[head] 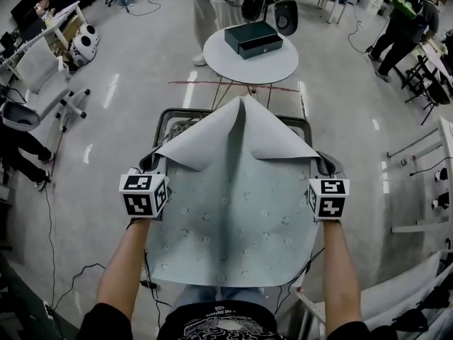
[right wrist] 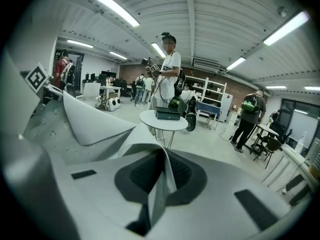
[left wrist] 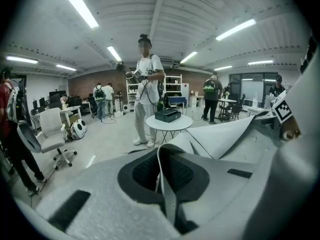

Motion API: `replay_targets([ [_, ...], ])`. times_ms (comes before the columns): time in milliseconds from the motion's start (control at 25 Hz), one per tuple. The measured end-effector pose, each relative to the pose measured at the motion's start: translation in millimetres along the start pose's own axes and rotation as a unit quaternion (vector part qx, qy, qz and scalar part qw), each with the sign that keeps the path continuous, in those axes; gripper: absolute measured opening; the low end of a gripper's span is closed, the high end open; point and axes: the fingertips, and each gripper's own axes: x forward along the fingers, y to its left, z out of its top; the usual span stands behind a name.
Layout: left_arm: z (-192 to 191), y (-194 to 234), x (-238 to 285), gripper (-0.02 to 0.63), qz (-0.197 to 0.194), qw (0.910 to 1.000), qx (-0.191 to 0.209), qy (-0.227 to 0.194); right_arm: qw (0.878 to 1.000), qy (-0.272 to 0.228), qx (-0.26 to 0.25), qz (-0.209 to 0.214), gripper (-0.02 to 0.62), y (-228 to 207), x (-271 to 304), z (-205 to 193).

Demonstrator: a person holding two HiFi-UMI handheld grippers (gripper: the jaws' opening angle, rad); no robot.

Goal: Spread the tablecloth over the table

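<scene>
Fingers point(left wrist: 100, 194) of your left gripper point(left wrist: 167, 184): pressed together, with a thin upright fold of the pale grey-green dotted fabric tablecloth point(head: 233, 225) pinched between them. Fingers point(right wrist: 225, 184) of your right gripper point(right wrist: 160, 184): likewise together, nipping a fold of the same cloth.

In the head view, your left gripper point(head: 151, 165) sits at the cloth's left edge and your right gripper point(head: 327, 165) at its right edge, roughly level with each other, mid-frame.

The tablecloth fills the centre of the head view, lying over the dark-framed rectangular table point(head: 290, 121), whose far rim shows just above the cloth. The far edge is turned back toward you in a broad peaked flap that shows a plain light-grey underside, the peak at upper centre. The near edge hangs at lower centre, close to your body.

Background, upper centre: a round white table point(head: 276, 68) carrying a dark rectangular box point(head: 253, 39), well apart from the cloth. A person in a white shirt point(left wrist: 147, 79) stands behind it.
</scene>
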Motion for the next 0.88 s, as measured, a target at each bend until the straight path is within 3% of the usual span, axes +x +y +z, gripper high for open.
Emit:
replay_targets([
  [520,-59.4,46.4,43.3,0.018,0.038,0.9976,0.014,0.056,0.997,0.055,-0.054,0.000,0.009,-10.5,44.9,-57.3],
  [680,-86.5,55.2,49.4,0.026,0.051,0.9935,0.031,0.097,0.996,0.061,-0.070,0.001,0.009,-5.4,47.1,-63.8],
  [880,-116.0,57.8,56.8,0.017,0.051,0.9884,0.065,0.128,0.989,0.071,-0.133,-0.008,0.009,-2.3,52.6,-75.8],
])
